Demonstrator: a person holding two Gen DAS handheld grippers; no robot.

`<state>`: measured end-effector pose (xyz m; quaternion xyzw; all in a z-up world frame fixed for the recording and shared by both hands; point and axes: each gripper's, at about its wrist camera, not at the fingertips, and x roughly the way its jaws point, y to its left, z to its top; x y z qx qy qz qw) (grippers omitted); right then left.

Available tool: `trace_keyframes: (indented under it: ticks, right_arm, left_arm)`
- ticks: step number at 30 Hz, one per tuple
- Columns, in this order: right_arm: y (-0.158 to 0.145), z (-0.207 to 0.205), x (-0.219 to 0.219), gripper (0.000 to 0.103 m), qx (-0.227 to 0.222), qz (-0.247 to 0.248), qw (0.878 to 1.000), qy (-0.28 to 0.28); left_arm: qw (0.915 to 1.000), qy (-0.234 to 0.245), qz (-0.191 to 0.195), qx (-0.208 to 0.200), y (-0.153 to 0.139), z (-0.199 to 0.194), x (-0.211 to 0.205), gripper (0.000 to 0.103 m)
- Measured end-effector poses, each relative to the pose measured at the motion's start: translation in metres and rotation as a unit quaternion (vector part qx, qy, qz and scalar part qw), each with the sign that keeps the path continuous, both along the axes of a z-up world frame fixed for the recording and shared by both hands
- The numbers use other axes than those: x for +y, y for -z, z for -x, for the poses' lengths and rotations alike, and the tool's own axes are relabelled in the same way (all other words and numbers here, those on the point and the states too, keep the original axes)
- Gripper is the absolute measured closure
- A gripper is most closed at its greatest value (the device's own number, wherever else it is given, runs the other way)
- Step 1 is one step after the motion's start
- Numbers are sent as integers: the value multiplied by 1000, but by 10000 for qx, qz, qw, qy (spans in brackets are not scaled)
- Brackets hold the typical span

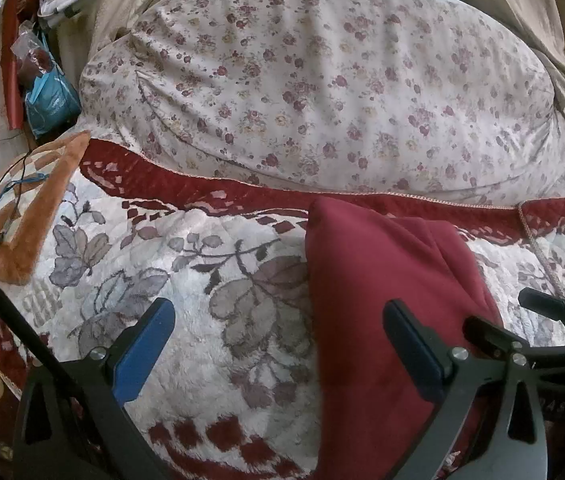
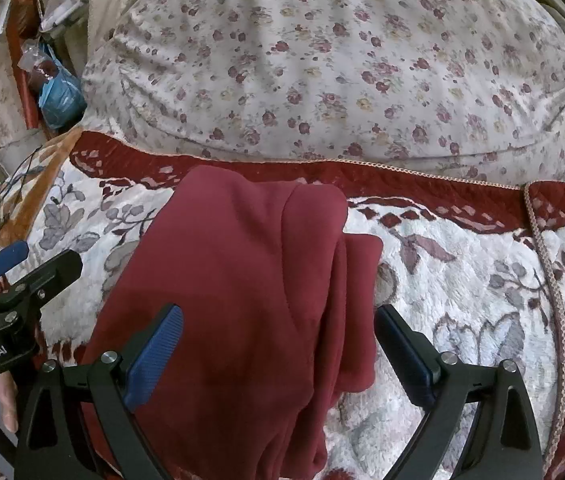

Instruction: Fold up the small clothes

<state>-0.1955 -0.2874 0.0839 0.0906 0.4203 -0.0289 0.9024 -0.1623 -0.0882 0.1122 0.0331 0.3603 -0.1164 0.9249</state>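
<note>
i see the dark red garment (image 2: 242, 300) lying folded over on the fleecy floral blanket (image 2: 462, 300), its far edge close to the blanket's deep red border and the big rose-print duvet (image 2: 342, 60) heaped behind it. on its right side the folded layers are stacked in ridges.

my right gripper (image 2: 278, 356) hangs directly over the near part of the garment with its jaws spread wide. the left blue pad (image 2: 154, 360) sits above the red cloth, while the right pad (image 2: 406, 360) is just past the garment's right edge, over white fleece. nothing is pinched between them, and i cannot tell whether the pads touch the fabric.

my left gripper (image 1: 278, 352) is also splayed wide and holding nothing. through its camera the garment (image 1: 378, 300) lies to the right, its left edge running between the fingers. the right pad (image 1: 410, 352) is over the red cloth and the left pad (image 1: 142, 348) is over bare blanket. the right gripper's black frame shows at the far right of that view.

an orange-brown blanket (image 1: 42, 200) with cables over it lies at the far left, and a blue plastic bag (image 1: 50, 100) sits beyond it.
</note>
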Motion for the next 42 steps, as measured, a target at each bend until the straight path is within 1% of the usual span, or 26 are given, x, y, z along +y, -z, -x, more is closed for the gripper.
trace_keyframes:
  ticks: [12,18,20,24,26,36,38,40,42]
  right_arm:
    - [3,-2,0,4,45,-70,10000,11]
    - [4,-4,2,4,79,-35,10000,-11]
    - [3,-4,4,4,87,-21,10000,-18]
    - [2,-7,3,4,76,-10,10000,-7]
    - [2,-7,3,4,75,-20,10000,2]
    - [5,-10,3,4,131,-34,9999,36]
    - [5,-10,3,4,127,-31,9999,40]
    - [5,-10,3,4,117,-37,9999,48]
    - [5,-10,3,4,120,-33,9999,59]
  left_arm:
    - [10000,20,-21,52,2,-2,-2,0]
    - [9999,51,-28,93,3,-3,5,0]
    - [10000,44,-18,72,3,-4,0,0]
    - [10000,66,-40,45,7,-4,8,0]
    - [10000,56,-47,47,5,-6,1,0]
    - [9999,76,-54,105,9,-7,15,0]
    - [9999,94,-52,121,8,-7,9,0]
    - [9999,86,-67,127,9,-7,14,0]
    - [9999,86,-64,115,8,-7,8,0]
